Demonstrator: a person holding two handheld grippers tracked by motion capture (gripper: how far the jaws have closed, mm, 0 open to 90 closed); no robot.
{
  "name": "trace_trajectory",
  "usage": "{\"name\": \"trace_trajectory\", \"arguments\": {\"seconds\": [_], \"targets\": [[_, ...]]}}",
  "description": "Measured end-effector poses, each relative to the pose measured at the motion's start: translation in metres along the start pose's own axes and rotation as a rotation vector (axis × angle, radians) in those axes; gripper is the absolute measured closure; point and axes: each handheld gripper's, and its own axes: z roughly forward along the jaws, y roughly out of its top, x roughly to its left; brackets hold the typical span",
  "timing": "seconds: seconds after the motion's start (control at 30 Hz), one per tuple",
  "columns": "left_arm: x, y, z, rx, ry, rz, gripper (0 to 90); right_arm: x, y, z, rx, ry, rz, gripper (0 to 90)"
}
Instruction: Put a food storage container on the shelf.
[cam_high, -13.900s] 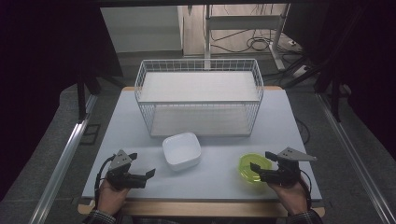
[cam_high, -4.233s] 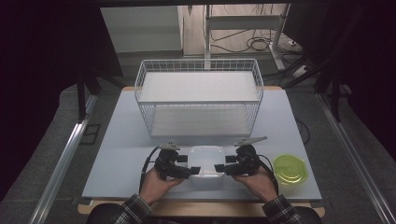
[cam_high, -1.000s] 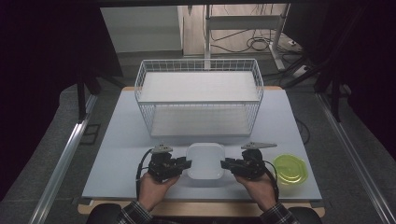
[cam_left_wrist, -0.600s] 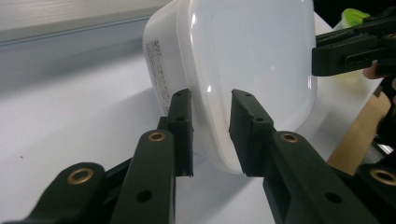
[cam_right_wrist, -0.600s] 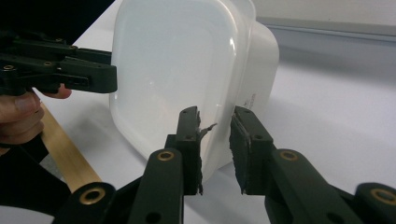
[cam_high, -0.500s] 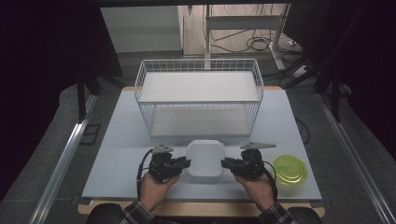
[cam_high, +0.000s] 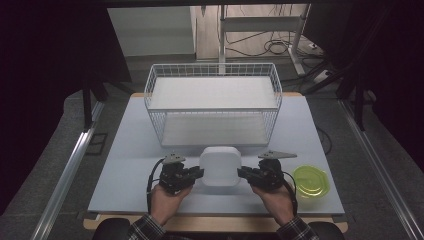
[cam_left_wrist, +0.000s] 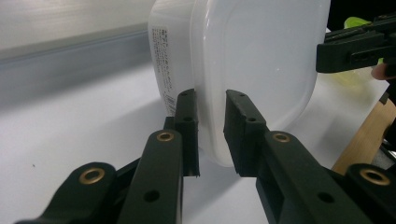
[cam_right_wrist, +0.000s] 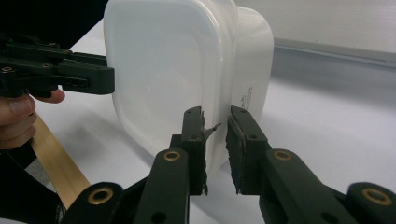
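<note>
A white rounded-square plastic container (cam_high: 220, 166) hangs between my two grippers just in front of the wire basket (cam_high: 214, 102). My left gripper (cam_high: 199, 174) is shut on its left rim and my right gripper (cam_high: 241, 173) on its right rim. In the left gripper view the rim of the container (cam_left_wrist: 252, 60) sits pinched between the left gripper (cam_left_wrist: 211, 133) jaws, a printed label on its side. In the right gripper view the right gripper (cam_right_wrist: 215, 140) clamps the opposite rim of the container (cam_right_wrist: 159, 70). Each view shows the other gripper across the container.
A yellow-green translucent bowl (cam_high: 310, 182) sits on the table (cam_high: 130, 150) at the front right, close to my right hand. The white wire basket stands at the back centre. A wooden strip runs along the table's front edge (cam_high: 220, 222).
Over the last second the container has shifted slightly away from me toward the basket, with both grippers holding it. Much earlier it lay on the table with the grippers apart.
</note>
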Motion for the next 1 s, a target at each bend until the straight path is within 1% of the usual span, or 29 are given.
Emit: {"name": "trace_trajectory", "arguments": {"seconds": [0.17, 0.4, 0.47, 0.5, 0.7, 0.8, 0.9, 1.0], "targets": [[-0.001, 0.008, -0.003, -0.018, 0.002, 0.008, 75.6, 0.001, 0.006, -0.003, -0.020, 0.001, -0.005, 77.6], [-0.004, 0.028, -0.012, -0.060, 0.012, 0.036, 75.7, 0.003, 0.022, -0.011, -0.066, -0.002, -0.014, 77.5], [-0.006, 0.037, -0.017, -0.075, 0.016, 0.054, 75.6, 0.004, 0.029, -0.015, -0.083, -0.004, -0.023, 77.5], [-0.006, 0.040, -0.018, -0.080, 0.018, 0.054, 75.7, 0.005, 0.035, -0.017, -0.093, -0.003, -0.029, 77.5], [-0.008, 0.059, -0.027, -0.110, 0.031, 0.080, 75.6, 0.009, 0.053, -0.024, -0.135, -0.009, -0.055, 77.5], [-0.008, 0.069, -0.031, -0.128, 0.035, 0.082, 75.6, 0.011, 0.064, -0.027, -0.155, -0.010, -0.067, 77.5], [-0.007, 0.078, -0.035, -0.139, 0.040, 0.098, 75.6, 0.012, 0.074, -0.029, -0.165, -0.013, -0.079, 77.5], [-0.007, 0.086, -0.038, -0.151, 0.045, 0.102, 75.6, 0.013, 0.083, -0.031, -0.172, -0.012, -0.087, 77.5]]}}
